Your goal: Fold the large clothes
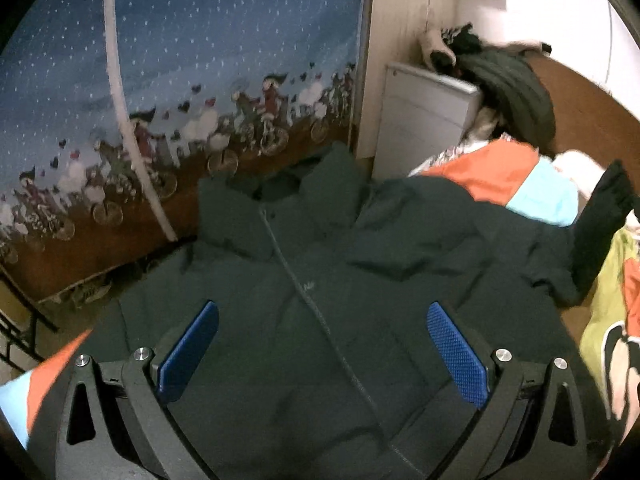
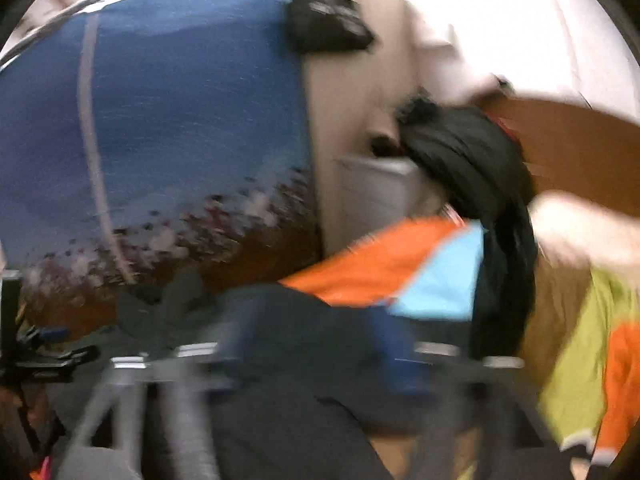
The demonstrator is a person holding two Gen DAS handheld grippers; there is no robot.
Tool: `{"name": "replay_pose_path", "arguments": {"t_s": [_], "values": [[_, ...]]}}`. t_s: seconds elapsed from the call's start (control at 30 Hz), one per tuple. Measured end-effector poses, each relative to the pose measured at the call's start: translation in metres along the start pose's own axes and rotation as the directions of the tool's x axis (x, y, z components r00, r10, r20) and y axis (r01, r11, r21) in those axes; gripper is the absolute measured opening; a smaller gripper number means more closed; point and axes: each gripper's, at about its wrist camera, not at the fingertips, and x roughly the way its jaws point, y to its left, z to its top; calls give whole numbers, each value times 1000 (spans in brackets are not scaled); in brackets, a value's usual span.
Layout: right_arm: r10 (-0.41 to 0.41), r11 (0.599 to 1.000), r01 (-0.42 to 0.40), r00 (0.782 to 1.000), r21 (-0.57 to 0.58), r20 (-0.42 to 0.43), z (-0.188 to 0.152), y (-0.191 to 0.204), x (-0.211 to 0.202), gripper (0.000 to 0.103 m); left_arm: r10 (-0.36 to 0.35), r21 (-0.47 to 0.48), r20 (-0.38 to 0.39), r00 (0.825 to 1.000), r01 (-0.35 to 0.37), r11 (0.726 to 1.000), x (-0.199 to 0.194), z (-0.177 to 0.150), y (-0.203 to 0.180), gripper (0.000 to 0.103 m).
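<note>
Under both tools, one dark jacket point(image 1: 320, 280)

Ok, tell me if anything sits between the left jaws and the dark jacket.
Nothing visible does. The left gripper hangs open directly over the dark jacket, which lies spread front-up with its zipper running between the jaws. The orange and blue garment lies behind it, off the path.

On my right wrist feed everything smears: the right tongs point(image 2: 320, 356) are streaks, and I cannot tell whether cloth sits between them. The jacket point(image 1: 320, 280) runs off the left feed's bottom edge, its hem hidden behind the left tongs point(image 1: 320, 352). Its chest logo point(image 1: 307, 289) is too small to read.
</note>
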Motion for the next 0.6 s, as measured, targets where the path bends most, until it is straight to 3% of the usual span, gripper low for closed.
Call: {"name": "replay_pose_path", "arguments": {"t_s": [0.13, 0.3, 0.47, 0.6], "values": [[-72, 989, 82, 994, 119, -84, -43, -57, 15, 90, -15, 33, -27, 1000, 16, 999, 25, -8, -26, 102], [-118, 944, 171, 974, 282, -196, -77, -135, 43, 90, -51, 35, -29, 998, 52, 998, 63, -1, -75, 102], [-156, 872, 261, 950, 414, -269, -101, -212, 59, 90, -72, 64, -39, 997, 74, 995, 104, 7, -130, 102], [-149, 779, 296, 944, 552, -296, -118, -272, 64, 90, -43, 109, -54, 998, 49, 993, 133, 13, -173, 102]]}}
